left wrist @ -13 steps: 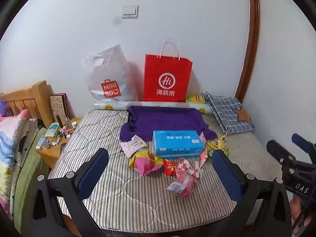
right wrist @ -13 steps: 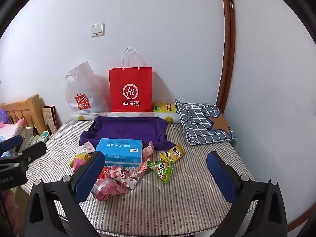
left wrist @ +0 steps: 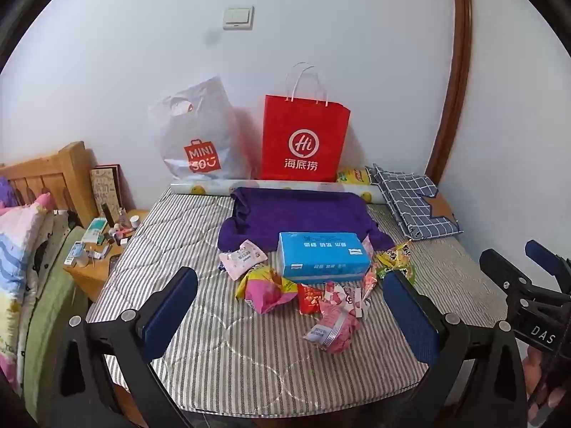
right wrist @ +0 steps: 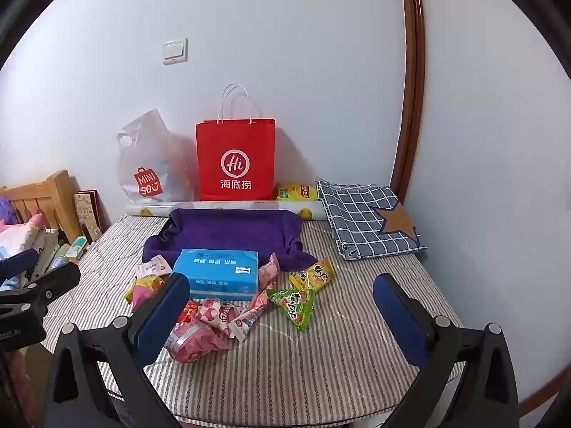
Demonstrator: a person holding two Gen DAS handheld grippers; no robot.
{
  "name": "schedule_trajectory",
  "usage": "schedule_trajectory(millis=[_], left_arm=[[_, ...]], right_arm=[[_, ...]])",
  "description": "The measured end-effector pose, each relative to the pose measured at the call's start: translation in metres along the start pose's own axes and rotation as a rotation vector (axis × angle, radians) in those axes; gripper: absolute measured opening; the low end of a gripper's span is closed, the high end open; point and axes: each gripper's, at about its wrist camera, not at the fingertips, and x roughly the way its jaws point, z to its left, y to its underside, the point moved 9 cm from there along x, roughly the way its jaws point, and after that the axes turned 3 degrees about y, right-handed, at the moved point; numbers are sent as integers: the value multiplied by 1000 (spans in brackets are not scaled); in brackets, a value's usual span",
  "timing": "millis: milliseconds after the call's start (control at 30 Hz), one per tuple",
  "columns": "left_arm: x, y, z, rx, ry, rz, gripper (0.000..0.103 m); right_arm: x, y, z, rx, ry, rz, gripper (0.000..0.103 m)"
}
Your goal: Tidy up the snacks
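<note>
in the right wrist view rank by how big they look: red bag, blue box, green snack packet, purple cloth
1. purple cloth and red bag, too close to rank
2. blue box
3. green snack packet, though nearest the camera

Left gripper [left wrist: 291, 315]: jaws spread wide, nothing between the blue pads [left wrist: 171, 312], fingers pointing forward toward 12 o'clock. Right gripper [right wrist: 282, 321]: jaws likewise spread wide, pads [right wrist: 399, 322] bare, gripping nothing. Each unit appears in the other's view, right at 3 o'clock, left at 9 o'clock, held level side by side.
</note>
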Motion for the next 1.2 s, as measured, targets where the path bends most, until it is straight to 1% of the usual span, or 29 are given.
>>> schedule_trajectory(millis=[600, 900, 1200], left_arm=[[-5, -4, -2, 7, -2, 0, 103], [-6, -2, -2, -5, -1, 6, 103], [-7, -2, -2, 3, -6, 2, 103]], right_arm=[[-13, -7, 1, 12, -17, -22, 103], [-13, -5, 0, 12, -8, -16, 103], [-14, -4, 4, 8, -8, -14, 103]])
